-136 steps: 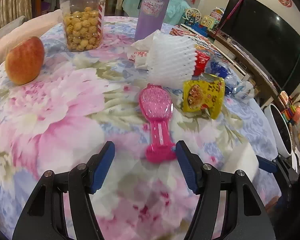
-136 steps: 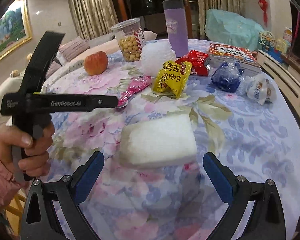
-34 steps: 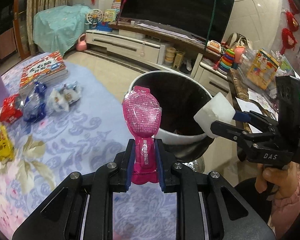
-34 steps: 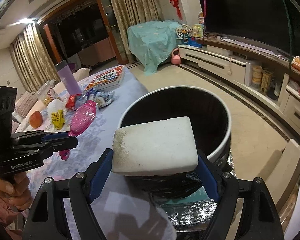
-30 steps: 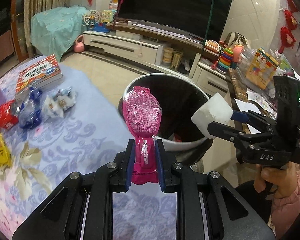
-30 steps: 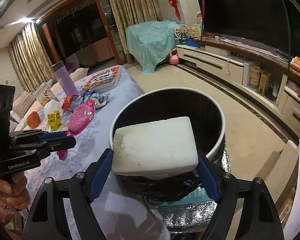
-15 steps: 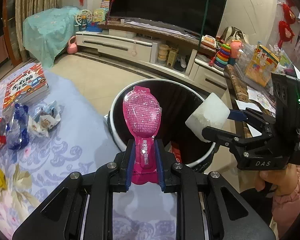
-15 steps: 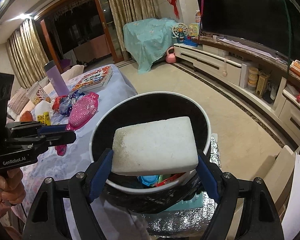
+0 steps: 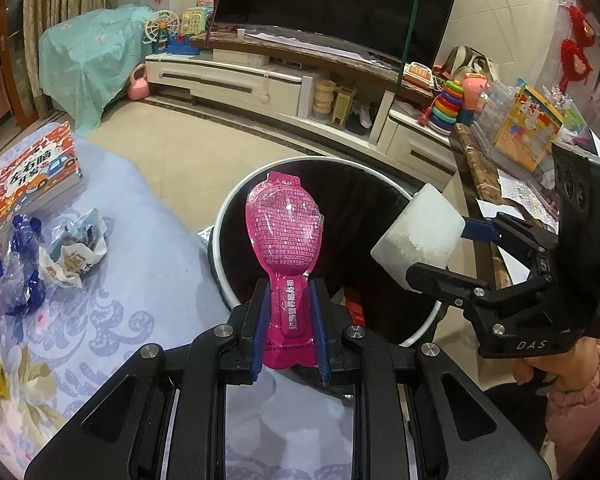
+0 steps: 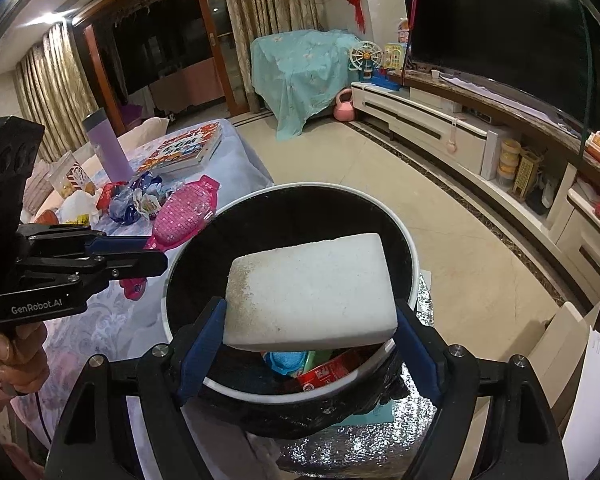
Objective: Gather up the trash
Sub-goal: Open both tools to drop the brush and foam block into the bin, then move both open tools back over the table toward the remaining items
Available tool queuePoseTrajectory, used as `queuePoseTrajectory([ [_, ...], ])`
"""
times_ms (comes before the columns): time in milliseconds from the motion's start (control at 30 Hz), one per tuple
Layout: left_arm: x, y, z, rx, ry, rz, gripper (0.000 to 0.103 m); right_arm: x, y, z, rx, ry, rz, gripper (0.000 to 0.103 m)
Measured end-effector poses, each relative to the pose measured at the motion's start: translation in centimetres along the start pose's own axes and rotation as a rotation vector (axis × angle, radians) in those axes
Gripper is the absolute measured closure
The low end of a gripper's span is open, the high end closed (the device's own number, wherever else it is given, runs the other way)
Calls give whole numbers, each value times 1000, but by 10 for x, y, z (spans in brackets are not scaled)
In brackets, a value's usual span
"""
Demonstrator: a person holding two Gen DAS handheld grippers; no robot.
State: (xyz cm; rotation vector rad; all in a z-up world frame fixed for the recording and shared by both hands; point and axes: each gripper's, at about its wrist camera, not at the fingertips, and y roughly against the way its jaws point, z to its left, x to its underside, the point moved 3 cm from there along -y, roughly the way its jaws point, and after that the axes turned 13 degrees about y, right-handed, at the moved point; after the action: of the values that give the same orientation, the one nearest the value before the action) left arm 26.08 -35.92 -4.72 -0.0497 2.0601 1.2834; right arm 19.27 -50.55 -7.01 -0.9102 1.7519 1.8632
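Observation:
My left gripper (image 9: 288, 332) is shut on the stem of a pink spoon-shaped wrapper (image 9: 285, 232) and holds it upright over the near rim of a round bin (image 9: 228, 216) lined with a black bag. My right gripper (image 10: 308, 344) is shut on a white foam block (image 10: 312, 288) and holds it above the open bin (image 10: 404, 236). The block also shows in the left wrist view (image 9: 416, 240), over the bin's right rim. The pink wrapper shows in the right wrist view (image 10: 184, 216), at the bin's left rim. Trash lies at the bin's bottom (image 10: 324, 368).
The table with a floral cloth (image 9: 132, 264) is left of the bin, with crumpled wrappers (image 9: 76, 252), a blue wrapper (image 9: 20, 276) and a book (image 9: 36, 176). A TV cabinet (image 9: 260, 80) stands behind. A counter with toys (image 9: 512, 148) is at the right.
Both grippers have moved closer to the bin with their loads. The bin now lies more directly under the foam block, and its contents show. Both grips are unchanged.

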Motion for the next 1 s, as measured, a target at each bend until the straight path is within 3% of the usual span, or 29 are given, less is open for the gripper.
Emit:
queuePoseTrajectory([
  [100,-2,-3,-2,9,4,8,84,0,0,1,-4,-4,-2,18],
  [233,-4,-7,-3,-2,5,13,83,-1,0,0,-10,-7,-10,3],
  [433,-4,-5,-1,-5,15,-5,60,0,0,-3,-12,-16,-13,3],
  [667,5,6,10,-19,38,-27,56,2,10,3,-13,-28,-34,3],
  [1000,49,38,66,-63,214,-70,51,8,22,27,-44,-61,-60,3],
])
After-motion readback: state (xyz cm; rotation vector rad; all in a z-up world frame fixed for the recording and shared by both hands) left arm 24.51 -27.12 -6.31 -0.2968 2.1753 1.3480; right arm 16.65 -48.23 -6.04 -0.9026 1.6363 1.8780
